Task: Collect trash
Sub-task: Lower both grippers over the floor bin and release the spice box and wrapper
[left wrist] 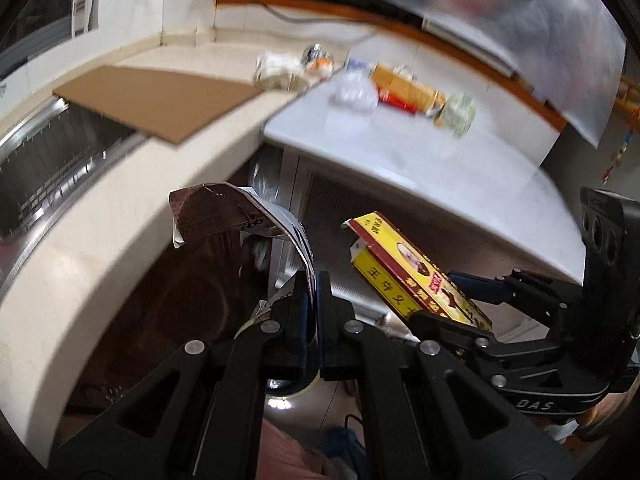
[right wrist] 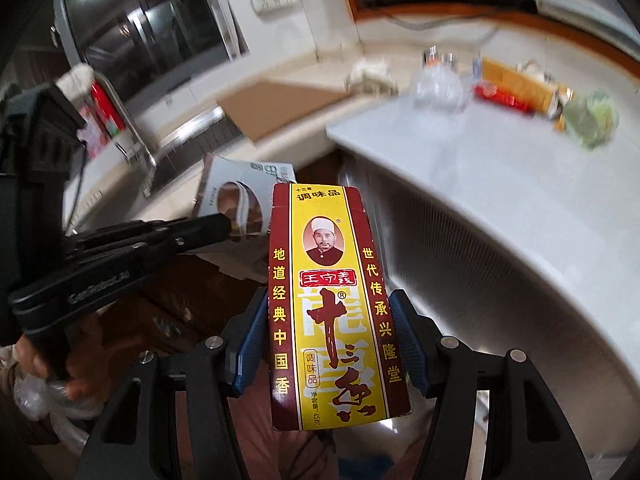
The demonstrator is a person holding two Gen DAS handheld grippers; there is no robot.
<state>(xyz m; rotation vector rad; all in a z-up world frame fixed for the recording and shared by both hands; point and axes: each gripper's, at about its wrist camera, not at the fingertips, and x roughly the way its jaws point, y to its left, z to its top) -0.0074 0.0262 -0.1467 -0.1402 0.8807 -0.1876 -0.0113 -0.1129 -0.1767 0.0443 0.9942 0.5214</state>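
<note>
In the left wrist view my left gripper [left wrist: 316,286] is shut on a flattened brown and white carton [left wrist: 208,210] that sticks up and bends to the left. The right wrist view shows my right gripper [right wrist: 330,336] shut on a tall yellow and dark red seasoning box [right wrist: 332,280], one blue pad [right wrist: 250,336] on each long side. That box [left wrist: 416,272] and the right gripper [left wrist: 452,300] also show at the right of the left wrist view. The left gripper [right wrist: 222,226] with its carton [right wrist: 240,192] appears at the left of the right wrist view. Both hang in front of the counter edge.
A cardboard sheet [left wrist: 156,100] lies on the beige counter [left wrist: 100,248], partly over a steel sink [left wrist: 48,160]. A white appliance top [left wrist: 440,168] carries crumpled plastic [left wrist: 352,92], an orange box [left wrist: 408,86] and a greenish wrapper [left wrist: 460,112]. A hand [right wrist: 44,360] shows over plastic bags [right wrist: 36,404] at lower left.
</note>
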